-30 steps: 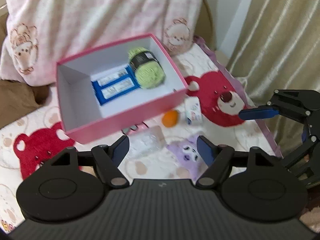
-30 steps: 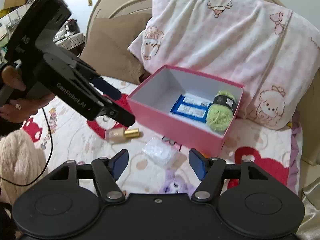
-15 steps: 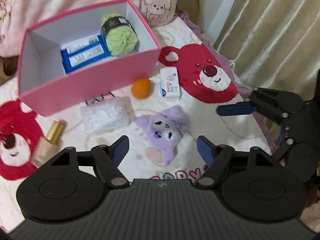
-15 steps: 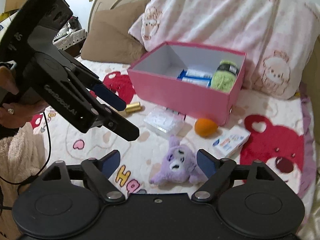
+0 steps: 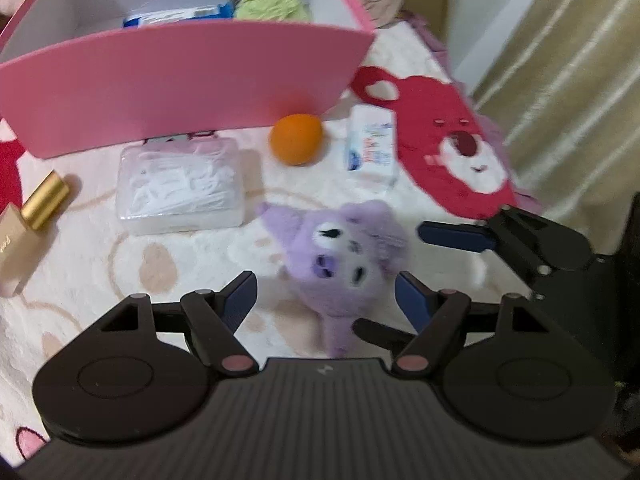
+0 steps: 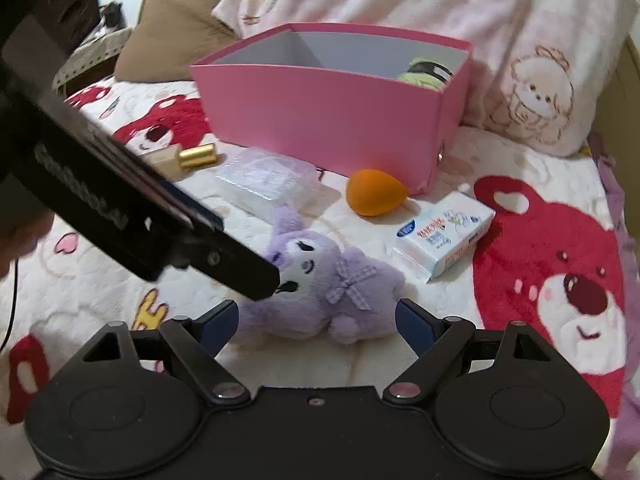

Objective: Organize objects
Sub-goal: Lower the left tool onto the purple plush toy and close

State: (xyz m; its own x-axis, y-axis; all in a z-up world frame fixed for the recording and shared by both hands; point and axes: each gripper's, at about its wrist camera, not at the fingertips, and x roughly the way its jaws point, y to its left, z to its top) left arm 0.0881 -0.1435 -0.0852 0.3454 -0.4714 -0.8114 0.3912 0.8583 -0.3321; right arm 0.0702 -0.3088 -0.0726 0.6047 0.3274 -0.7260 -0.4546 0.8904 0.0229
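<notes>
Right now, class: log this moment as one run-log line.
left gripper: open, above purple plush | right gripper: open, jaws just widened, none held | pink box: holds yarn

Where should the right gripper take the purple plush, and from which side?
Best across the soft body below the bow, coming down from above: the purple plush lies flat on the blanket between the open right gripper fingers, its middle narrow enough to pinch.

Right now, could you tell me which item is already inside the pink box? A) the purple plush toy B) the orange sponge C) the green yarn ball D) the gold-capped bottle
C: the green yarn ball sits inside the pink box; the others lie on the bedspread outside it.
</notes>
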